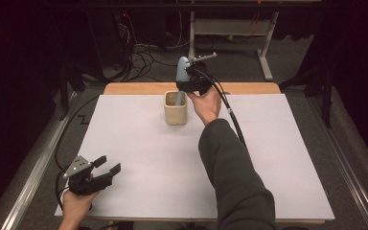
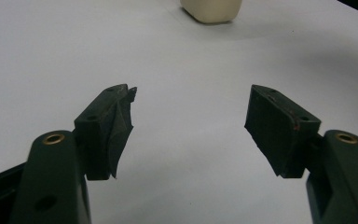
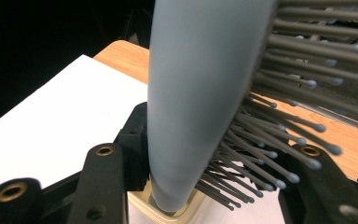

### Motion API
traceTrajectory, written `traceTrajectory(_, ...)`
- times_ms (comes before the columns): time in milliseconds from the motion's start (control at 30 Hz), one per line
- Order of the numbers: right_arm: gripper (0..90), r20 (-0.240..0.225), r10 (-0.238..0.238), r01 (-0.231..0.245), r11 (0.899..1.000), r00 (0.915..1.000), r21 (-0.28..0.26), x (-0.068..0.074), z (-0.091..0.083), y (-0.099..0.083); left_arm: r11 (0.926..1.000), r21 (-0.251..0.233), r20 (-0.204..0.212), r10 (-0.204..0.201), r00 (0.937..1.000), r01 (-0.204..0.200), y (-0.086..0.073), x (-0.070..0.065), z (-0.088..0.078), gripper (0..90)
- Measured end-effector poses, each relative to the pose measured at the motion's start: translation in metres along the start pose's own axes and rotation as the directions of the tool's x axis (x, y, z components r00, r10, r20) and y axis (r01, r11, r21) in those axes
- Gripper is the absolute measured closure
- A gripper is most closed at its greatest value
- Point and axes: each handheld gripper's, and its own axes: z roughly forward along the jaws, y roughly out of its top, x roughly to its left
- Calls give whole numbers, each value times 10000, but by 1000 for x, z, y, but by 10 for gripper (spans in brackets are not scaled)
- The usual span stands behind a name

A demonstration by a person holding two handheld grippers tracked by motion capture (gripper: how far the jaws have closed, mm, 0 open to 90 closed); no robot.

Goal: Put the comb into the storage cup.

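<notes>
A light blue hairbrush (image 1: 181, 72) stands upright with its lower end inside a cream cup (image 1: 175, 113) at the far middle of the table. My right gripper (image 1: 192, 84) is shut on the brush just above the cup's rim. In the right gripper view the hairbrush (image 3: 196, 93) sits between the jaws of my right gripper (image 3: 219, 161), its bristles pointing right and its narrow end in the cup (image 3: 168, 213). My left gripper (image 1: 108, 164) rests at the near left corner, open and empty. Between the jaws of my left gripper (image 2: 191, 100) lies bare white sheet, with the cup (image 2: 210, 11) far ahead.
A white sheet (image 1: 148, 158) covers the wooden table (image 1: 139, 88). The right gripper's black cable (image 1: 232, 115) trails over the sleeve toward the near side. Loose cables (image 1: 141, 60) and a metal desk frame (image 1: 266, 52) stand on the floor behind the table.
</notes>
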Motion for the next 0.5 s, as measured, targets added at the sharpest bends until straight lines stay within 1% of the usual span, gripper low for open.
traceTrajectory(500,517,23,-23,22,9999,10000,105,2,3,-3,10000,64,24,-48,10000,47,0,0,1,322)
